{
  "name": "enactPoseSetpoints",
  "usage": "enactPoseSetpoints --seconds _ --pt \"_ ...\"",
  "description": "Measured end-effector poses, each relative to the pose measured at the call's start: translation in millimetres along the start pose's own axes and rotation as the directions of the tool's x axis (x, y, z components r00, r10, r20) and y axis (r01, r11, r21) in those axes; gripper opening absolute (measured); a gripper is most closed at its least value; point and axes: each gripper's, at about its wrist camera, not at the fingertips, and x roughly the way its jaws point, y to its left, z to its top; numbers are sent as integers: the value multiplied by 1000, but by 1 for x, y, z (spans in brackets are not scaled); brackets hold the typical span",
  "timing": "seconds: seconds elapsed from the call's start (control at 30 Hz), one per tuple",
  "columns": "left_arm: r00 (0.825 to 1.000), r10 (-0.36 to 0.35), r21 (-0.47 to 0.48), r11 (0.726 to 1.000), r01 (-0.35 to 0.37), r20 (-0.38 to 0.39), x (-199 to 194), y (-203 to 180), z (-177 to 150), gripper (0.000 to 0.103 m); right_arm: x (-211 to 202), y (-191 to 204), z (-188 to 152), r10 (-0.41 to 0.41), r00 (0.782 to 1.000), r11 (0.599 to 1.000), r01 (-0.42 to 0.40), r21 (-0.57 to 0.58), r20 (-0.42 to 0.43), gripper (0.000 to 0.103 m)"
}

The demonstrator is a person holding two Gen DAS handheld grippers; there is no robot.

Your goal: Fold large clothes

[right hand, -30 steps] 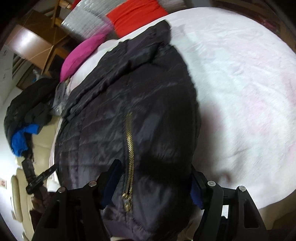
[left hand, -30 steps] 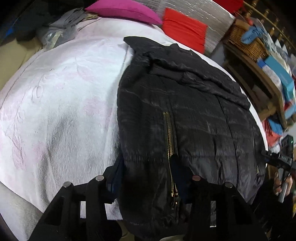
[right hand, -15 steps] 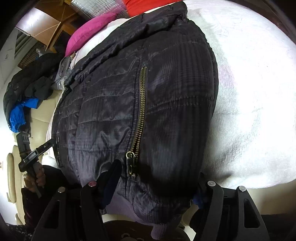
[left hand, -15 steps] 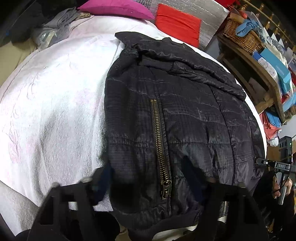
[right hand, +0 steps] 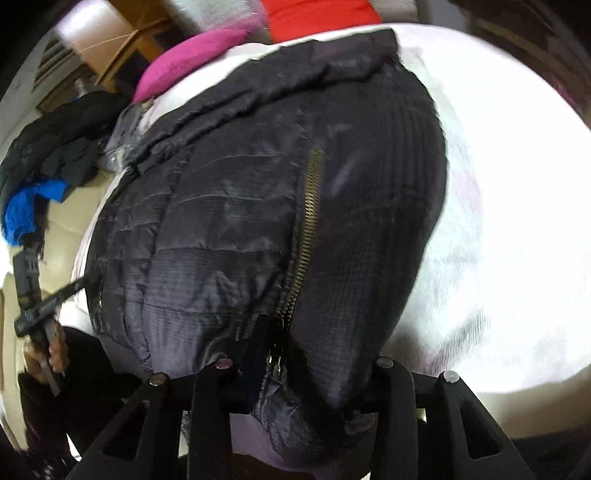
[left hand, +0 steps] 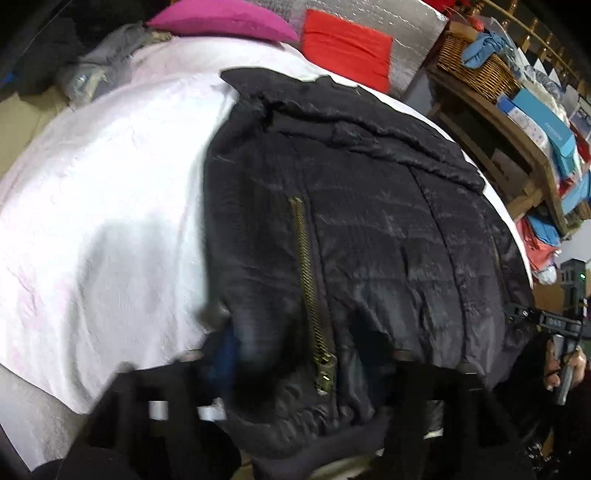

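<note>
Black jacket (left hand: 369,229) on bed (left hand: 92,221): left hand-held gripper (left hand: 295,354) opening, right hand-held gripper (right hand: 306,354) closing, hem between both.

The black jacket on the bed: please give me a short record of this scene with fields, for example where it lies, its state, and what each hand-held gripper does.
garment: black quilted jacket with a brass zipper
surface: white bed cover
jacket state: laid flat, its hem at the near edge of the bed
left hand-held gripper: jaws opening, hem between them
right hand-held gripper: jaws closing, hem between them
behind the jacket: pink pillow, red cushion
side of bed: shelf with a wicker basket
</note>
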Motion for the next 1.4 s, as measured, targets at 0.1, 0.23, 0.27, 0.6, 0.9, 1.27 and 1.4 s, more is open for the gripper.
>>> enactPoseSetpoints --seconds 0.1,0.23,0.27,0.6,0.9,1.27,1.4 --pt "1000 10 39 999 -11 5 -1 -5 -2 66 2 -3 -2 -18 1000 998 19 60 -24 73" --pt "1000 -15 14 1000 15 3 -3 1 -4 48 5 -6 -14 -56 998 997 58 53 -39 74" --pt "1000 -15 9 1000 15 12 -5 3 -4 34 4 -7 -17 -63 997 997 64 52 -34 74" --pt "994 -88 30 996 86 66 -16 2 -3 25 -9 34 -12 -67 995 997 70 -45 77 39" --pt "997 -80 26 997 79 18 -9 -1 -8 52 1 -11 -21 -28 1000 995 28 96 -1 66" --pt "991 -103 -4 995 104 90 -20 5 -6 11 -28 -7 -28 64 994 998 -65 12 86 33" --pt "995 -104 -57 993 104 4 -6 10 -8 54 -18 -23 -31 59 998 996 -60 68 18 37"
